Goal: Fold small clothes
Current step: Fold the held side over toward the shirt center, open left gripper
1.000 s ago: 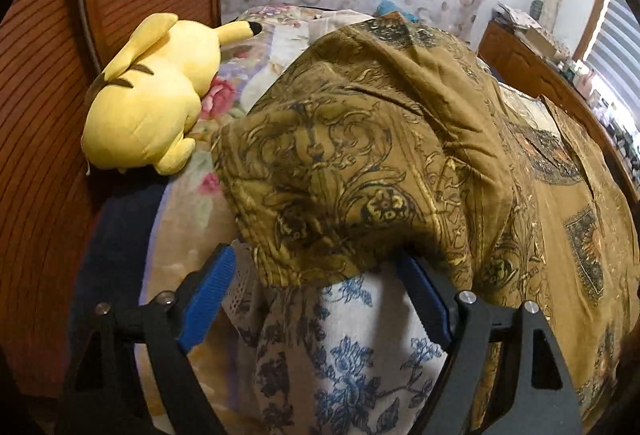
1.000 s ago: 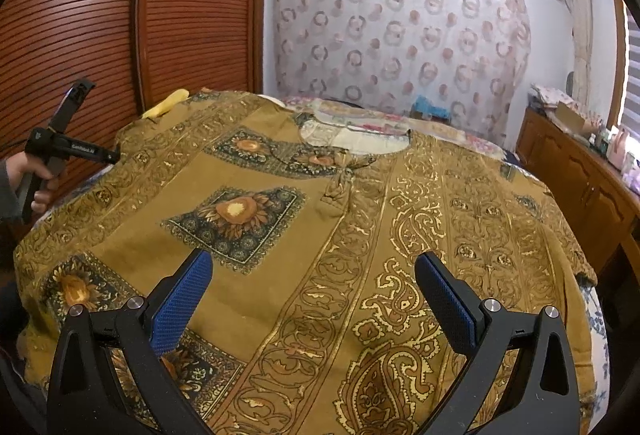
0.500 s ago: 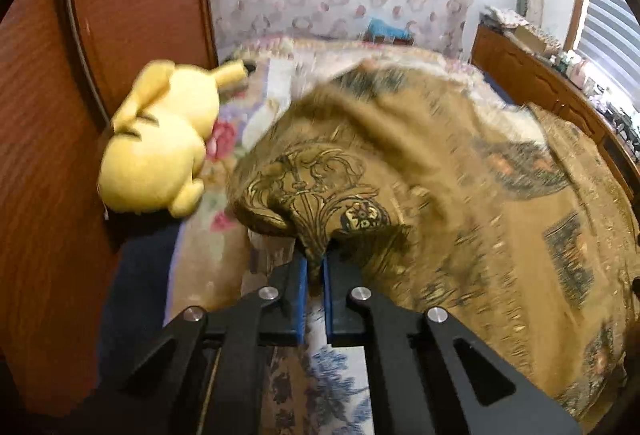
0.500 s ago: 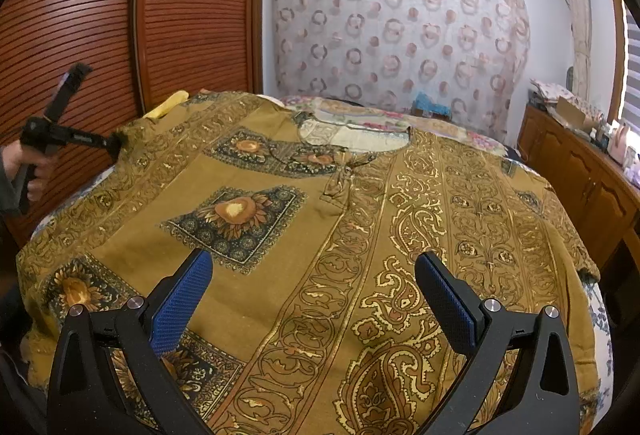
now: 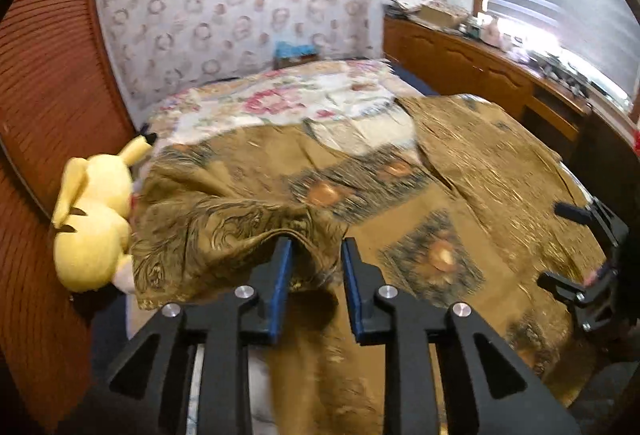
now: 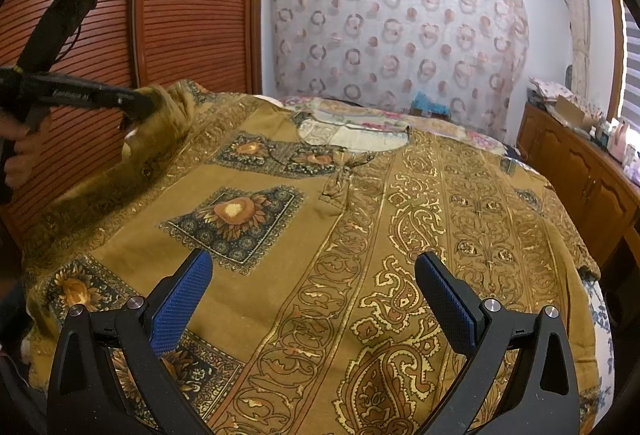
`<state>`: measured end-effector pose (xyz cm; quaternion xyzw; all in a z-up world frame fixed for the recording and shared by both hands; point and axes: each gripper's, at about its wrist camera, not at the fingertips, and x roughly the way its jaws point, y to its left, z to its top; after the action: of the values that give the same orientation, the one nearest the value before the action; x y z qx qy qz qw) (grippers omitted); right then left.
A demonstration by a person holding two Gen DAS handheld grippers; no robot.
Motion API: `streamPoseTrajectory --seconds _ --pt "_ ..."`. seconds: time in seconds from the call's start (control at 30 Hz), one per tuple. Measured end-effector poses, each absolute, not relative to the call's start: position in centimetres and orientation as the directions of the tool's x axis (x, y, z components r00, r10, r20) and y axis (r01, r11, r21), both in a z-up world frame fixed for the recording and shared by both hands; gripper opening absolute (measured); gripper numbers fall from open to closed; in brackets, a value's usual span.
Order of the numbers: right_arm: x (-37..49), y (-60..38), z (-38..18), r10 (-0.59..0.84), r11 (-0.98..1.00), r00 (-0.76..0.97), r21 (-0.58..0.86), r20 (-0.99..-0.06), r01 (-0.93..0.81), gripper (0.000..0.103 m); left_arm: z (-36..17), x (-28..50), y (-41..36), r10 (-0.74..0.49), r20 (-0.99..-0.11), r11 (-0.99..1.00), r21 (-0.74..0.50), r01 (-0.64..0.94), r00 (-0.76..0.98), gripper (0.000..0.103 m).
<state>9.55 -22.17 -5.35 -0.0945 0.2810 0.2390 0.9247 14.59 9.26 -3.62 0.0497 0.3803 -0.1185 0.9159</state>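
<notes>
Pinching the left sleeve of the ochre paisley shirt (image 6: pixel 360 235) spread across the bed, the left gripper (image 5: pixel 316 267) should carry it flat toward the middle, while the right gripper (image 6: pixel 312 295) hovers wide above the near hem.

Motion blur smears the garment (image 5: pixel 400 195); dresser clutter (image 5: pixel 500 31) is indistinct.

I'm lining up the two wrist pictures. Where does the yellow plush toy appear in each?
Left wrist: the yellow plush toy lies at the left edge, beside the mustard patterned garment.
Right wrist: not visible.
Shared landmark: the garment's round neckline.
</notes>
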Motion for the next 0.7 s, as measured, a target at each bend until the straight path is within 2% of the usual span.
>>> streamPoseTrajectory --seconds 0.03,0.1,0.23,0.27,0.53,0.7 --pt "9.5 -22.2 -5.4 0.389 0.868 0.728 -0.040 -0.564 -0.495 0.103 -4.0 14.4 9.1 -0.188 -0.716 0.966 -0.010 0.259 0.672 0.025" --pt "9.5 -22.2 -5.4 0.388 0.869 0.730 -0.041 -0.563 -0.494 0.103 -4.7 13.6 8.8 -0.176 -0.727 0.969 -0.008 0.248 0.663 0.038" --pt "9.5 -22.3 -5.4 0.387 0.868 0.729 -0.042 -0.565 -0.494 0.103 -6.7 12.4 9.3 -0.169 -0.751 0.970 -0.010 0.245 0.639 0.054" --pt "9.6 -22.3 -5.4 0.387 0.868 0.729 -0.043 -0.565 -0.494 0.103 -7.3 12.1 9.6 -0.169 -0.755 0.971 -0.018 0.238 0.634 0.062" --pt "9.5 -22.4 -5.4 0.385 0.869 0.731 -0.046 -0.564 -0.493 0.103 -11.4 11.6 11.0 -0.153 -0.800 0.981 -0.052 0.188 0.580 0.062" --pt "9.5 -22.5 -5.4 0.385 0.869 0.730 -0.046 -0.565 -0.493 0.103 -12.5 11.3 10.5 -0.138 -0.789 0.983 -0.034 0.182 0.599 0.070"
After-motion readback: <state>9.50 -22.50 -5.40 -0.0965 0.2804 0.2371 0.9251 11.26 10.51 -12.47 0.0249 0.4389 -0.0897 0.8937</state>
